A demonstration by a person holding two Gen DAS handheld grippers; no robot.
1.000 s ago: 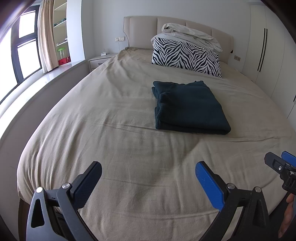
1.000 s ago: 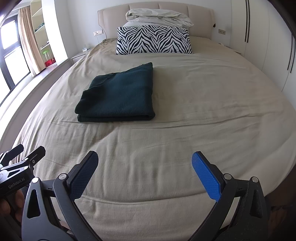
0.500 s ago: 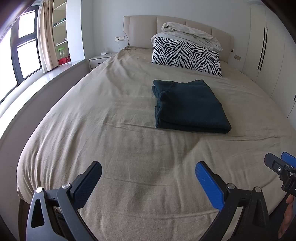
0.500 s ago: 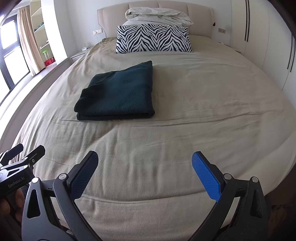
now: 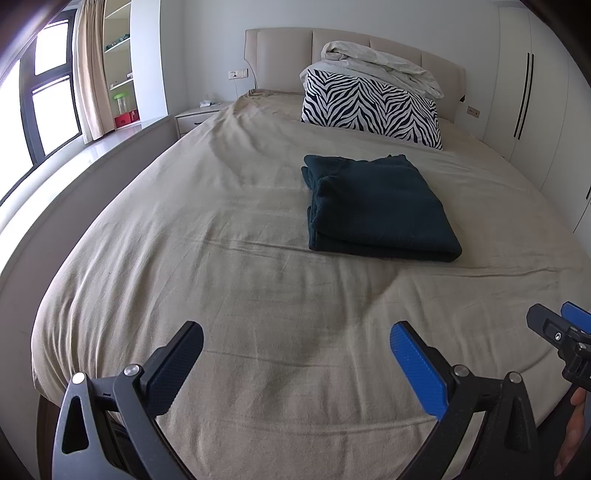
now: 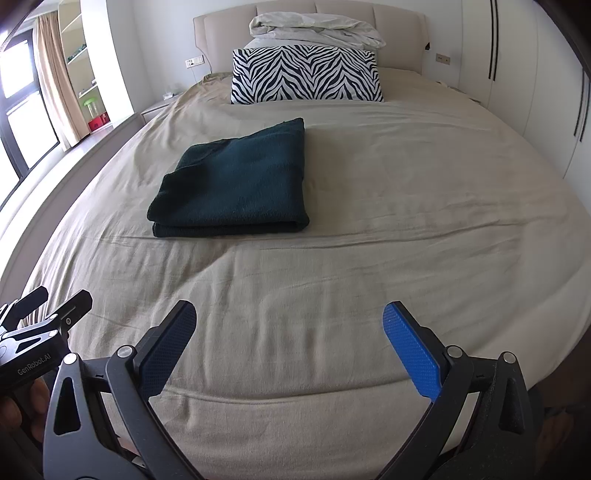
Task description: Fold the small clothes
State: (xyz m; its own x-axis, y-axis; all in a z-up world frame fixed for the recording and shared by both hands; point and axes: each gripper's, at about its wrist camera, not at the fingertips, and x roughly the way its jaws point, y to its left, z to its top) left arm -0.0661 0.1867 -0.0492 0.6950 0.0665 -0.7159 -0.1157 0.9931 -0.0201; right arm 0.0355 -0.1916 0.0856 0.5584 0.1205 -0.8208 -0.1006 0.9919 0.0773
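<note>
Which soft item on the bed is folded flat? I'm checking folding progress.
The dark green garment at mid-bed; the zebra pillow is upright and the white bedding is bunched up.

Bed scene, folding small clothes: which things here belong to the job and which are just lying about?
Part of the job:
- dark green folded garment on the bed sheet
- left gripper, open, empty
- right gripper, open, empty

Just lying about:
- zebra pillow
- crumpled white duvet on top of it
- nightstand
- green-lidded jar by the window
</note>
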